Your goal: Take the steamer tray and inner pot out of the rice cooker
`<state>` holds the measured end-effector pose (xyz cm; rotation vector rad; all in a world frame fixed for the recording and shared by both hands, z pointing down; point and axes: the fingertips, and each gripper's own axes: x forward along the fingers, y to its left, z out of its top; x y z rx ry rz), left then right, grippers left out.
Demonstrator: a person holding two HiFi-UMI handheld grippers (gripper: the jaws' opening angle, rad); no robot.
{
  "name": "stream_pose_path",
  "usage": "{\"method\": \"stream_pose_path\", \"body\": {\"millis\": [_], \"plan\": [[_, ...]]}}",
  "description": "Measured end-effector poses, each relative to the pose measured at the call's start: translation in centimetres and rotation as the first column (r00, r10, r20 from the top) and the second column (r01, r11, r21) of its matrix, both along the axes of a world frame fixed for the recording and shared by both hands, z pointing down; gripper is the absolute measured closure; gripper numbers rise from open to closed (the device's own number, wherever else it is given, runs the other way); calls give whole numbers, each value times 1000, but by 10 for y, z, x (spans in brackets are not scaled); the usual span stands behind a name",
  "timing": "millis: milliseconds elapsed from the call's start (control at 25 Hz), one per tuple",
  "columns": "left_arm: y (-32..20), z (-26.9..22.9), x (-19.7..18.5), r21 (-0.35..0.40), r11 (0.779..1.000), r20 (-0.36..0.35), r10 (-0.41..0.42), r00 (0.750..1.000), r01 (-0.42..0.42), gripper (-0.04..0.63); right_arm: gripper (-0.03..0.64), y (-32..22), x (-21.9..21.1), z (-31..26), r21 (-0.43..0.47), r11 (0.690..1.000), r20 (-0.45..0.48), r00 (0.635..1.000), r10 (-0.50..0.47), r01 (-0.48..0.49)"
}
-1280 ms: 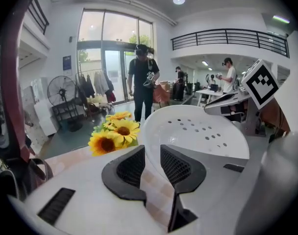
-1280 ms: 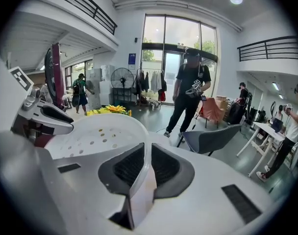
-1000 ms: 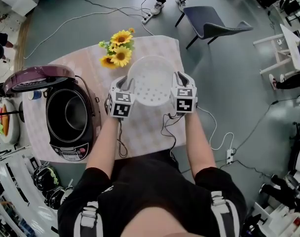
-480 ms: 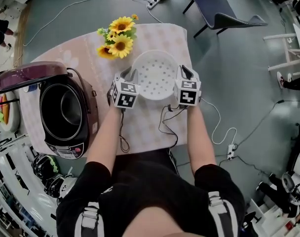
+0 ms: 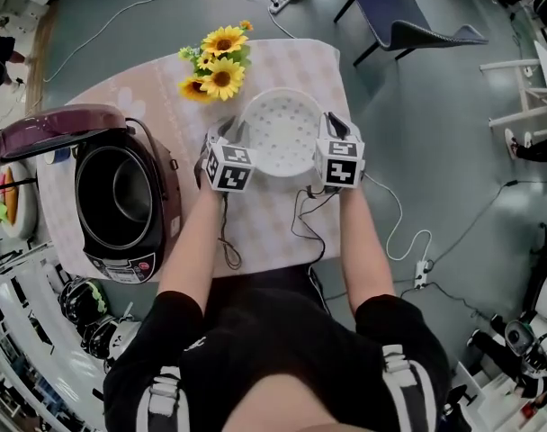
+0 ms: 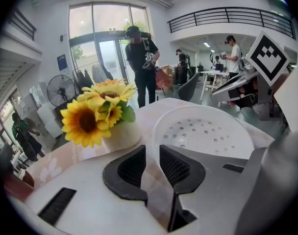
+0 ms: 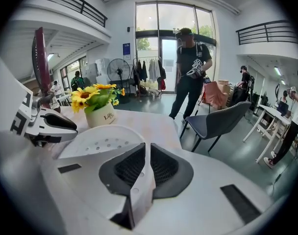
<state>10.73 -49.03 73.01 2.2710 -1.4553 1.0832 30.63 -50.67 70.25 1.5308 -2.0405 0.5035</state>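
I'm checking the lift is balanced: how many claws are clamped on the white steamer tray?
2. The left claw pinches the left rim of the steamer tray; the right claw pinches its right rim. Neither grip is hidden.

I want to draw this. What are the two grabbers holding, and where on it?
Both hold the white steamer tray: the left gripper pinches its left rim, the right gripper its right rim.
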Motion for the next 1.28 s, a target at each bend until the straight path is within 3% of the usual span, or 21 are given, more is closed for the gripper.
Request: {"method": "stream_pose_path", "body": {"millis": [120,400,680,960,1280], "plan": [[7,-24,-6,46,999,-21,-18,1000,19,514,584,10,-4,-18,24,1000,12,1000,4,-4],[21,-116,-1,189,980,-196,-30,980,68,575,594,35,-19,-97,196,980,54,998,17,-27],[75,-208,-3,284,957,-326,32,945,66,592,617,84,-32,-204,426,899,152,988,36,-99],[139,-297,-24,451,892,-343,150,927,22,592,617,142,-63,-281,547,831,217,976,-23,-102],[195,-346,-100,510,856,-365,125,922,86,592,617,199,-144,-332,595,803,238,962,-136,-34]]}}
